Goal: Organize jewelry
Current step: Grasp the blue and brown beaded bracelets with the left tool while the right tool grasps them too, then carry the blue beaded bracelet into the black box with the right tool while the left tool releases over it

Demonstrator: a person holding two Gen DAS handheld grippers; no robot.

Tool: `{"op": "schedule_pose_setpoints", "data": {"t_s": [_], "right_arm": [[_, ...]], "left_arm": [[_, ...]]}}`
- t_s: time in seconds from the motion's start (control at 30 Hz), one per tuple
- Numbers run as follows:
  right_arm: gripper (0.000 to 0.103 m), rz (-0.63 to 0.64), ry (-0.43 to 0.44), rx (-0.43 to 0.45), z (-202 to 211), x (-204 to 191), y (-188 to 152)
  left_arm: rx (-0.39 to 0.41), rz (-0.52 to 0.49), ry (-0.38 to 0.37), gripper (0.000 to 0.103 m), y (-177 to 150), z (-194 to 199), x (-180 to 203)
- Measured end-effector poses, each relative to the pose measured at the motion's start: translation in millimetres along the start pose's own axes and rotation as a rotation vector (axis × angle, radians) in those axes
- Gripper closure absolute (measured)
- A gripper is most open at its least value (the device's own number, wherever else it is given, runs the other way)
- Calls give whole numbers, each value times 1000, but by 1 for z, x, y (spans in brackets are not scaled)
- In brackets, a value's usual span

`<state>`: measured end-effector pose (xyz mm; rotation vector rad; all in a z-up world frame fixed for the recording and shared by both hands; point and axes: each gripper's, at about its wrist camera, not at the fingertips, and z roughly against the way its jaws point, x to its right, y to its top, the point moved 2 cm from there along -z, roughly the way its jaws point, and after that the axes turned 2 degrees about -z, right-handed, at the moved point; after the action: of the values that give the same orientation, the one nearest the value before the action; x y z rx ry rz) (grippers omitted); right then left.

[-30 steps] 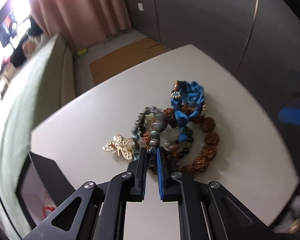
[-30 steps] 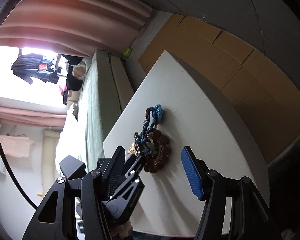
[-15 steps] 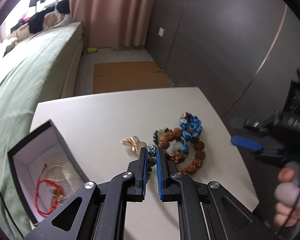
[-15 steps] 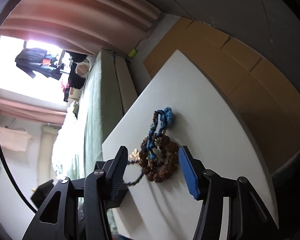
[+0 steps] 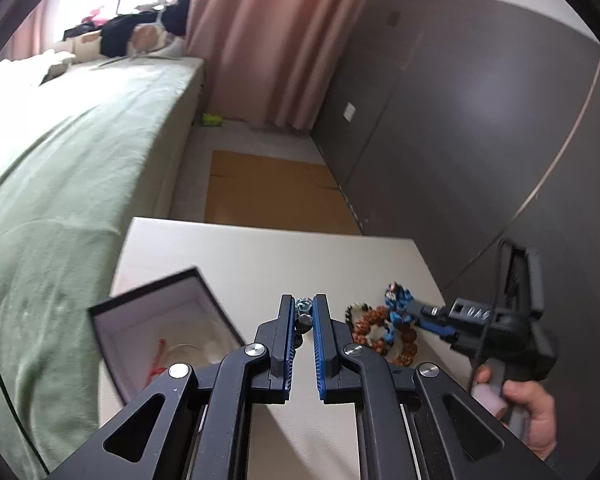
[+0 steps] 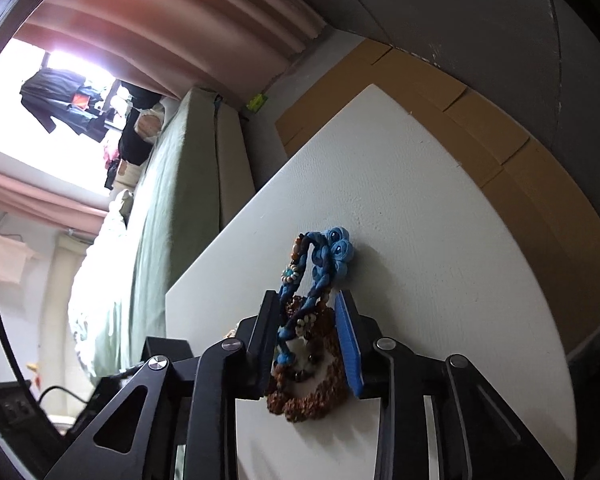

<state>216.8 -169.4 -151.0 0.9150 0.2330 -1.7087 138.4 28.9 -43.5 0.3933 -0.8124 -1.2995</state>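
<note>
Leftward of the left gripper, whose jaws pinch a grey beaded bracelet, sits the open box; right gripper jaws straddle the blue cord bracelet, still apart.

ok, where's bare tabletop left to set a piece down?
Free: the far half of the table, beyond the open box and the bead pile. Crowded: the near right edge, where the right gripper straddles the blue bracelet.

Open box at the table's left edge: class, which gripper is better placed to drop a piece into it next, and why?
Left. The left gripper already pinches the grey beaded bracelet right beside the open box. The right gripper only straddles the blue bracelet, farther away.
</note>
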Motion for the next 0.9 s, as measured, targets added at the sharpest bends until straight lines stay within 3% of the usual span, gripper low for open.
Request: {"op": "schedule_pose_setpoints", "data": {"t_s": [0.03,0.07,0.23,0.57,0.6,0.67,0.7,0.73,0.9], "right_arm": [[80,3,-9,-3,-2,0,-1],[92,2,-13,-3,-3,0,-2],[92,20,-23,53,10,-7,-6],[92,84,107,109,41,-47,-27],[93,90,123,110,43,-52,-31],[92,109,143,110,45,-62,-39],[92,123,158,110,47,-68,-44],[92,134,171,109,47,-74,-47],[92,207,234,100,48,-101,-66]], "left_arm": [[7,5,1,94,0,4,-1],[16,12,4,94,0,9,-5],[32,59,13,94,1,26,-27],[10,101,33,94,-5,38,-52],[2,106,27,91,-5,38,-54],[-32,134,24,72,-5,36,-61],[-32,151,25,54,-6,38,-65],[-1,168,29,43,-6,45,-71],[50,203,31,39,-3,64,-88]]}}
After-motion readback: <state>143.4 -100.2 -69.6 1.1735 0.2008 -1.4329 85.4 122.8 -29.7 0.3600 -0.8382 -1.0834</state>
